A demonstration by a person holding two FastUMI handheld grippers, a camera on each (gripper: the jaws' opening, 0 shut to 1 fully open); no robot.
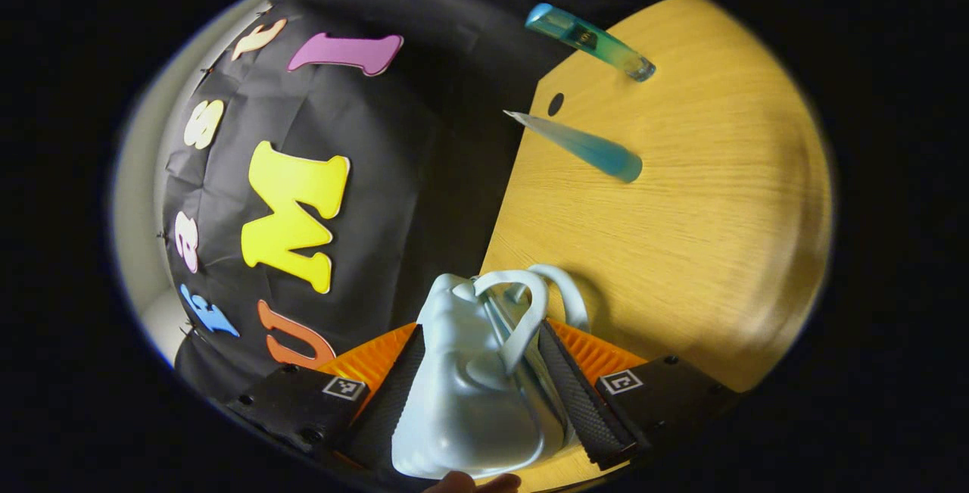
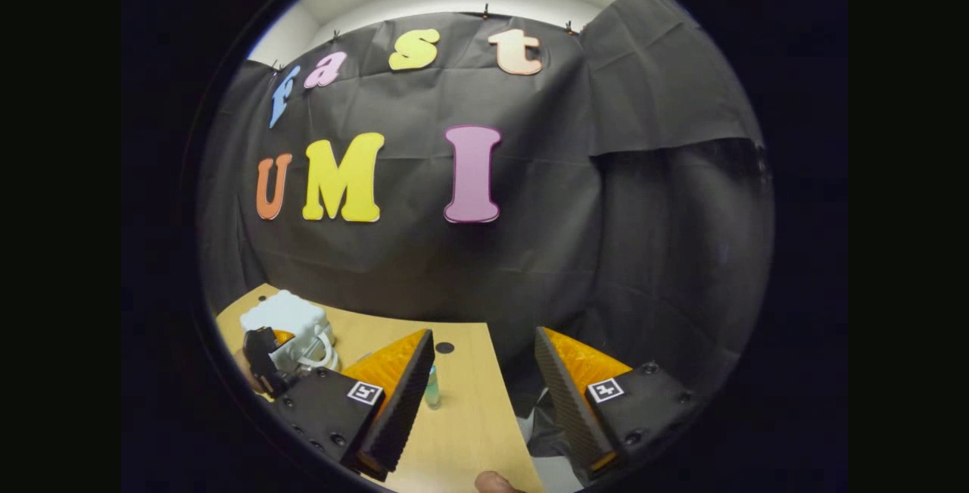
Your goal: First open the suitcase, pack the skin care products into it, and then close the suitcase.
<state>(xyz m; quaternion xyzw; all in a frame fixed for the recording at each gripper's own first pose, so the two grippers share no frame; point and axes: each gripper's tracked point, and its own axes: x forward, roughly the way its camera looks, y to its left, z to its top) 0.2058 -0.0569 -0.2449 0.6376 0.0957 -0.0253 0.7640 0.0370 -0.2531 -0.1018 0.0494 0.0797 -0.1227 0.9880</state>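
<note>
The left gripper (image 1: 484,372) is clamped on the small pale suitcase (image 1: 469,394), both fingers pressing its sides near the handles. In the right gripper view the same suitcase (image 2: 286,326) sits at the far left of the wooden table (image 2: 462,417) with that gripper on it. The right gripper (image 2: 484,394) hangs above the table's near edge with its fingers apart and nothing between them.

Two skin care products lie well apart from the suitcase on the table (image 1: 681,213): a blue-green tube (image 1: 587,148) and, farther off, a teal bottle (image 1: 590,42) close to the table's edge by the black cloth.

The main risk, as I judge it, is the grip itself — the shell looks smooth and rounded, so the suitcase could slip or twist out when the lid is pulled. The loose handles could also snag a finger. The bottle could roll off the table if nudged — it lies on its side.

The bottle carries a dark label, too small to read. No brand can be made out on the suitcase or the tube.
</note>
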